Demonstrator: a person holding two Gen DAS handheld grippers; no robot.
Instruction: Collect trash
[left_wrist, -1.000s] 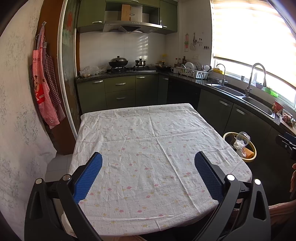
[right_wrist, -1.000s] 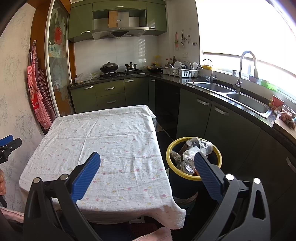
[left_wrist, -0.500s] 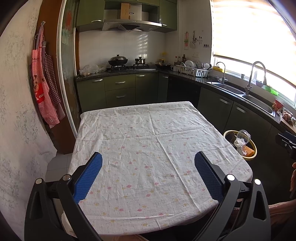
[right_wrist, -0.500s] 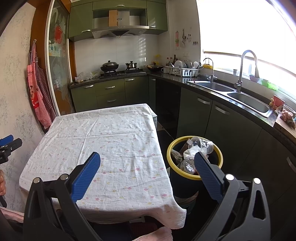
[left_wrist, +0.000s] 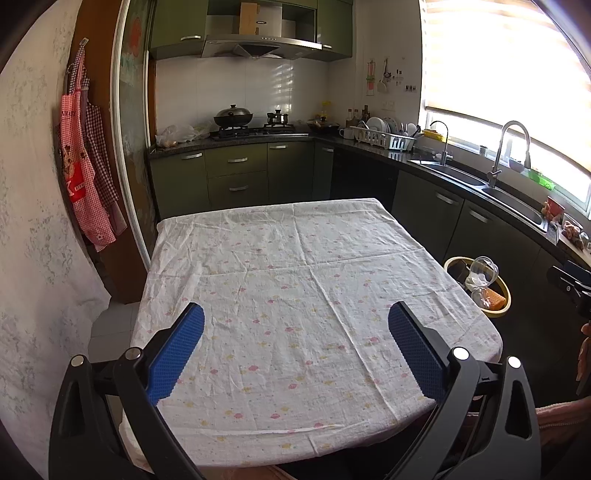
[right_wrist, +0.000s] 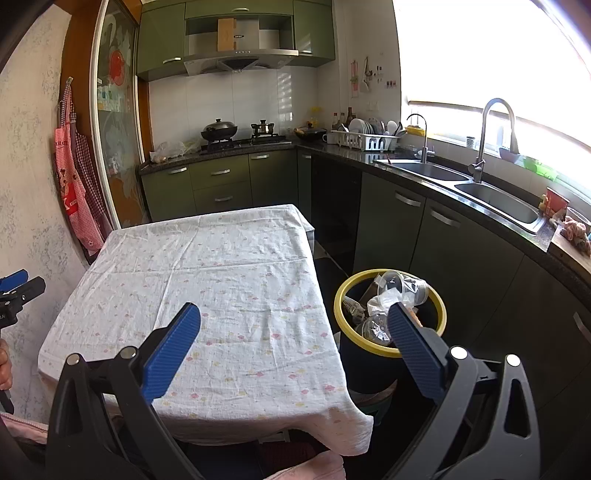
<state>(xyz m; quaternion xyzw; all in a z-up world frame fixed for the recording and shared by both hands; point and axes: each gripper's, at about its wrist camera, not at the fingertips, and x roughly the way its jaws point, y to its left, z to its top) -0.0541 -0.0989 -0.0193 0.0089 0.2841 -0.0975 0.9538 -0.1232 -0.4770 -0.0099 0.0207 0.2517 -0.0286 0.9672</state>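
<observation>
Little has changed vs a sec ago: both views just ease back slightly. Left gripper (left_wrist: 295, 328) and right gripper (right_wrist: 293, 325) hover w/ blue-padded jaws wide apart, nothing held. White floral tablecloth-covered table (left_wrist: 295, 280) carries no litter. Beyond its right edge, the yellow-rimmed dark trash bin (right_wrist: 439, 306) holds the clear plastic cups and crumpled wrappers (right_wrist: 397, 295). Judgement: collection looks done.

Both grippers have black frames, silver rivets, blue textured fingers (left_wrist: 177, 354); pink sleeve (right_wrist: 22, 428).
</observation>
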